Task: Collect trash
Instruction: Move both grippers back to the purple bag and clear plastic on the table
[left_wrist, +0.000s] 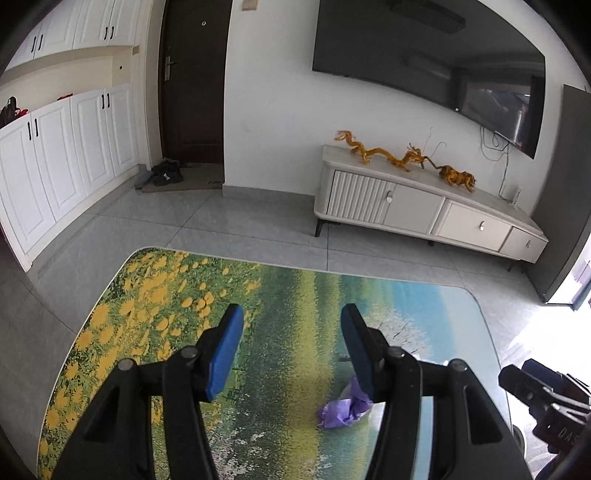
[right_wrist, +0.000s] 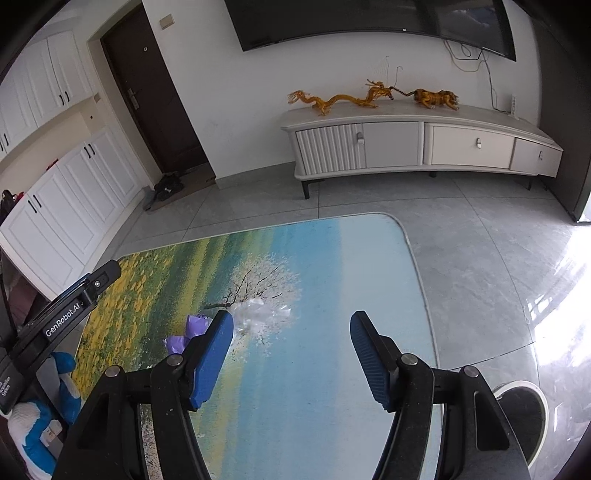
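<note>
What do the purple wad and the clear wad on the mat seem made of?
Purple wad: looks like thin matte plastic film or tissue, crumpled into soft folds; hard to tell which. Clear wad: likely glossy plastic wrap, see-through with bright glints. Both lie on the mat.

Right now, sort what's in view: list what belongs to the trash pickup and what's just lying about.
For the job:
purple crumpled wrapper on the printed tabletop
clear crumpled plastic beside it
left gripper and right gripper, jaws open, both empty

Just there:
golden dragon figurine and tiger figurine on the TV cabinet
shoes by the door
blue-and-white plush toy
</note>
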